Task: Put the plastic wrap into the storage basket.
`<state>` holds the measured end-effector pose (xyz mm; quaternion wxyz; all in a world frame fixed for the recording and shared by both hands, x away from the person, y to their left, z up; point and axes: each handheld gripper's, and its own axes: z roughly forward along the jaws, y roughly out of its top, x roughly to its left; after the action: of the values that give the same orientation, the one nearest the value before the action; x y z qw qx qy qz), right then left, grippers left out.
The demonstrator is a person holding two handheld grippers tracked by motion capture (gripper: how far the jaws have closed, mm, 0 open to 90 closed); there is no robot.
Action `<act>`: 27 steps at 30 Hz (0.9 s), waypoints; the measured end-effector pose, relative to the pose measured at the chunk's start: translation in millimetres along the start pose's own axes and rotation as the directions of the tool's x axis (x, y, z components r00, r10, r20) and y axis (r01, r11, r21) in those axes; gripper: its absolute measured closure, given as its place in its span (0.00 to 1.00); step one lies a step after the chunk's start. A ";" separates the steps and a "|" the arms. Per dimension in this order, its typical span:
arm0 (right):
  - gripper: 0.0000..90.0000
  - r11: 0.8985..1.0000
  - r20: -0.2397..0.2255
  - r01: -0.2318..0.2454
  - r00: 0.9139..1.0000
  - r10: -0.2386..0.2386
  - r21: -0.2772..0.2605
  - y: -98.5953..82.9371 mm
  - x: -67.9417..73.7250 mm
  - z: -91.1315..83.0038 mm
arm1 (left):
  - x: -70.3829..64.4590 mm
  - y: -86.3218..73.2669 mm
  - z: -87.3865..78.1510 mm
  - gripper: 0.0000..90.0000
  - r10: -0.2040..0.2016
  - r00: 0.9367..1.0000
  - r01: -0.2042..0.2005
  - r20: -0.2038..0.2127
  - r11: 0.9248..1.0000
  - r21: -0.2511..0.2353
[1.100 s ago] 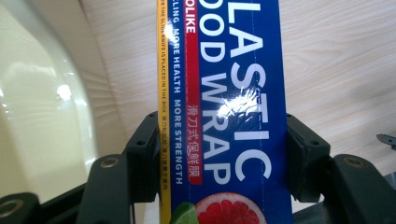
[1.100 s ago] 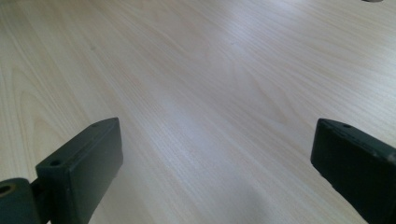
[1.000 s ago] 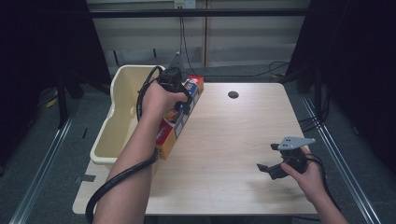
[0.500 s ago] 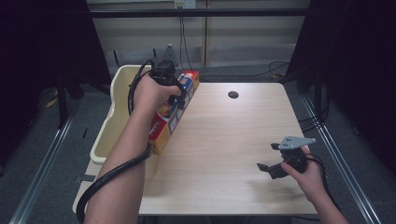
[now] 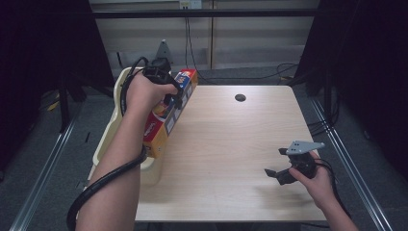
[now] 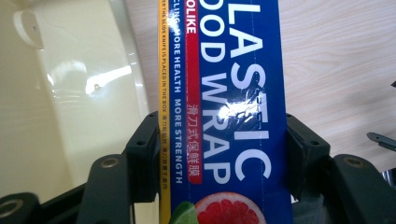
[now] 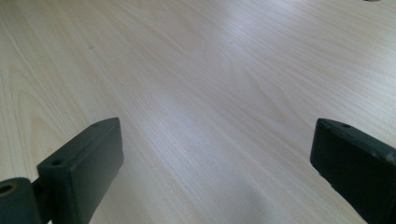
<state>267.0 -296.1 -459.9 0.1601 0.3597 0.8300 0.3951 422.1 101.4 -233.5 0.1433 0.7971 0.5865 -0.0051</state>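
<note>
Jaws of the left gripper point(image 5: 174, 102) clamped a long blue, red and yellow plastic-wrap box point(image 6: 224, 112), held at the left edge of the pale wooden table point(image 5: 231, 144) beside a cream plastic bin point(image 6: 70, 93). The right gripper point(image 5: 278, 163) stood wide open near the front right corner.

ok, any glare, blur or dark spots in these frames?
Left gripper view: glare patches on the wrap box and on the cream bin; print stays sharp. Right gripper view: soft sheen across the table, near jaws slightly soft. High view: table evenly lit, surroundings fall to near black, right gripper casts a faint shadow.
</note>
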 end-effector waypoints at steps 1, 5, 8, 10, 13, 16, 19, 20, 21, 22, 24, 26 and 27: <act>0.03 1.000 -0.001 -0.001 1.000 0.001 0.000 0.0 0.0 0.0 | 1.2 -0.5 -1.5 0.45 0.001 1.000 -0.001 -0.001 1.000 -0.003; 0.03 1.000 -0.005 0.008 1.000 -0.008 0.001 0.2 -0.2 0.6 | 5.7 -1.7 -8.5 0.45 -0.008 1.000 0.008 0.000 1.000 -0.014; 0.03 1.000 -0.006 0.004 1.000 -0.004 0.005 0.4 0.4 0.7 | 8.6 -2.5 -12.2 0.45 -0.021 1.000 0.021 -0.005 1.000 -0.020; 0.03 1.000 -0.009 0.007 1.000 -0.007 0.003 0.5 0.2 0.9 | 11.6 -3.1 -14.4 0.45 -0.022 1.000 0.022 -0.007 1.000 -0.018; 0.03 1.000 -0.009 0.006 1.000 -0.006 0.006 0.3 0.2 0.8 | 16.2 -4.5 -17.5 0.45 -0.036 0.999 0.036 -0.013 0.999 -0.028; 0.03 1.000 -0.007 0.009 1.000 -0.009 0.009 0.0 1.0 1.9 | 20.0 -6.6 -20.4 0.45 -0.045 0.999 0.044 -0.022 0.998 -0.036; 0.03 1.000 -0.007 0.010 1.000 -0.010 0.009 0.2 1.6 2.3 | 22.9 -7.7 -23.2 0.45 -0.051 0.998 0.050 -0.020 0.998 -0.039; 0.03 1.000 -0.010 0.012 1.000 -0.012 0.010 0.3 1.5 2.5 | 25.0 -8.7 -25.7 0.45 -0.056 0.998 0.055 -0.022 0.998 -0.041; 0.03 1.000 -0.008 0.013 1.000 -0.013 0.010 0.3 1.7 2.5 | 25.5 -9.1 -26.9 0.45 -0.065 0.998 0.064 -0.022 0.997 -0.041; 0.03 1.000 -0.008 0.013 1.000 -0.013 0.010 0.3 1.7 2.5 | 25.5 -9.1 -26.9 0.45 -0.065 0.998 0.064 -0.022 0.997 -0.041; 0.03 1.000 -0.008 0.012 1.000 -0.012 0.010 0.7 2.2 2.4 | 28.3 -9.7 -30.5 0.45 -0.070 0.997 0.069 -0.022 0.997 -0.045; 0.03 1.000 -0.004 0.014 1.000 -0.014 0.013 0.9 2.4 2.2 | 30.0 -10.3 -32.5 0.45 -0.078 0.997 0.077 -0.023 0.996 -0.049; 0.03 1.000 -0.001 0.014 1.000 -0.014 0.011 0.8 2.5 2.3 | 31.2 -10.6 -33.5 0.45 -0.080 0.996 0.079 -0.024 0.996 -0.049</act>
<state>266.9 -292.7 -460.8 0.1603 0.3545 0.8348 0.3895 416.5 141.3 -209.3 0.1547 0.7694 0.6196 0.0137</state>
